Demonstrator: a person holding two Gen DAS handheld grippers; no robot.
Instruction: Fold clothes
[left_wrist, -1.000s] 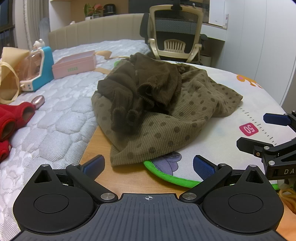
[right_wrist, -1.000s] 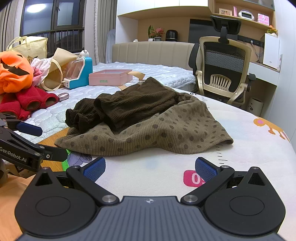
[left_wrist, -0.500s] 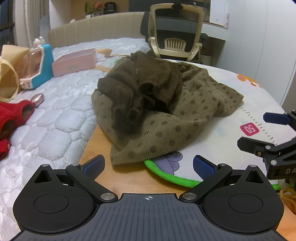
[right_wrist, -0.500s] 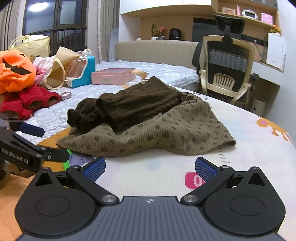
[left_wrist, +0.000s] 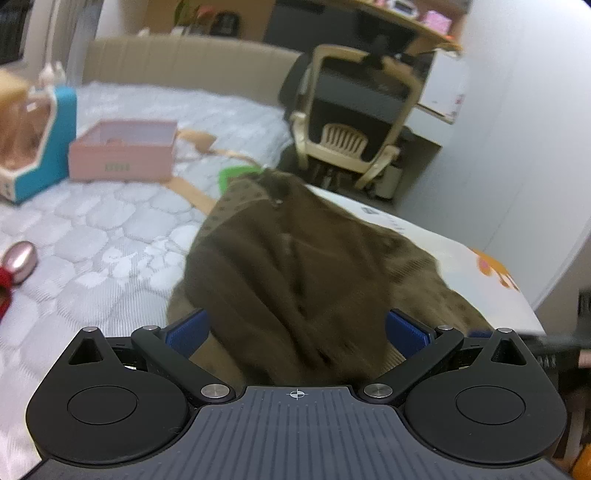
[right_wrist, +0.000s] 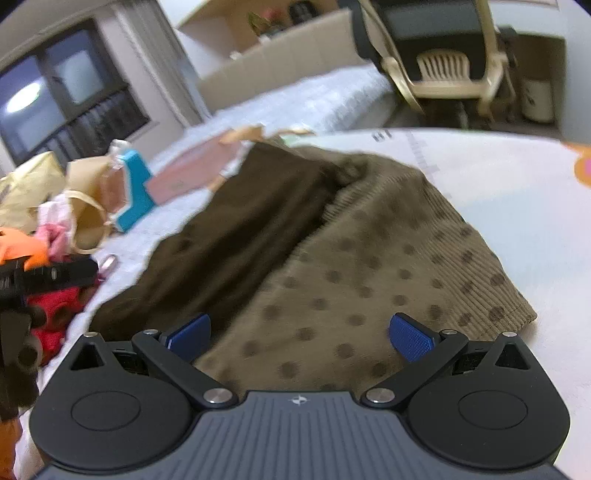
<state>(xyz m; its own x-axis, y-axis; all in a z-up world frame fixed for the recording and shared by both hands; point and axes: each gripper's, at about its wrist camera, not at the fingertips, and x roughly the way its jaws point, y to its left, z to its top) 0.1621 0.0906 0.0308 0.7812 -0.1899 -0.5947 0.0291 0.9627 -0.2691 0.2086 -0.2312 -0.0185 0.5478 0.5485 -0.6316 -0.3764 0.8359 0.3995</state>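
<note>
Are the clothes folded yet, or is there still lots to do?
Nothing is folded yet. The brown spotted clothes lie in a rumpled heap on the play mat, dark part bunched on top. Both tongs, left and right, are open right over the heap, gripping nothing. Grabbing, spreading flat and all the folding are left.

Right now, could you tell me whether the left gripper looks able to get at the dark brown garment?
Probably yes. The left gripper is open, with the dark brown garment lying directly between and ahead of its fingers on the dotted olive garment. Nothing stands in between.
</note>
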